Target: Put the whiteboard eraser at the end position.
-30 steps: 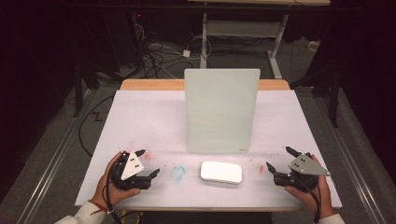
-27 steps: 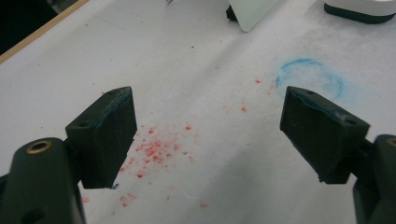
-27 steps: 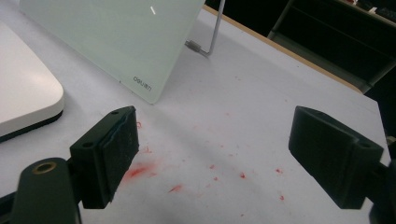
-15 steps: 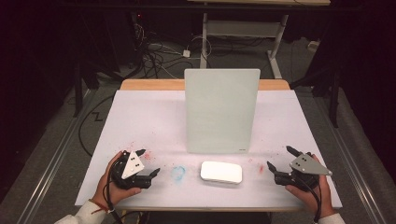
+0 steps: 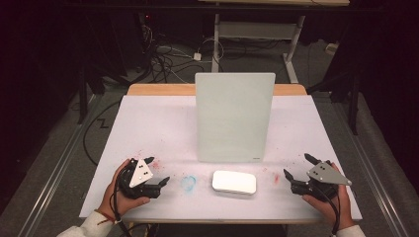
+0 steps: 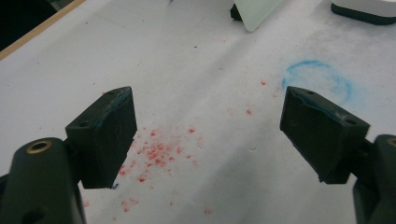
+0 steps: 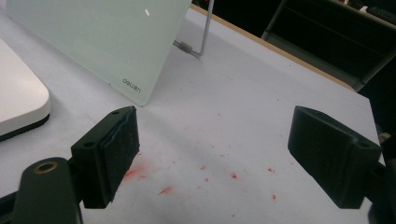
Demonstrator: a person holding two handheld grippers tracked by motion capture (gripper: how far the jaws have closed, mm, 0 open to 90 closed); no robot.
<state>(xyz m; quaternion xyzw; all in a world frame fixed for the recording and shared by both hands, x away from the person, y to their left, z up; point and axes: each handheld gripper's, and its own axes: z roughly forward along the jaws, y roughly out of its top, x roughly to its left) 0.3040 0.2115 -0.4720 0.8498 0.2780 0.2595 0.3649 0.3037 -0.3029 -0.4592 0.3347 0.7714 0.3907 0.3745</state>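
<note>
A pale glass board (image 5: 233, 116) stands upright on a wire stand near the middle of the white table (image 5: 163, 128). In front of it lies a flat white eraser-like block (image 5: 234, 182) with a dark underside. My left gripper (image 5: 156, 172) rests at the front left, held in a hand, open with nothing between its jaws. At the front right my right gripper (image 5: 298, 166) is also open and empty. The left gripper view shows the board's corner (image 6: 256, 10) and the block (image 6: 366, 8) beyond the wide-apart jaws. In the right gripper view the board (image 7: 100, 39) and block (image 7: 18, 100) lie to the left.
Red crumbs (image 6: 156, 151) and a smeared blue ring (image 6: 320, 84) mark the table near the left gripper. Red smudges (image 7: 140, 173) lie by the right gripper. The board's metal stand leg (image 7: 203, 35) sticks out behind it. Cables (image 5: 163, 54) and a desk frame (image 5: 257, 32) stand beyond the far edge.
</note>
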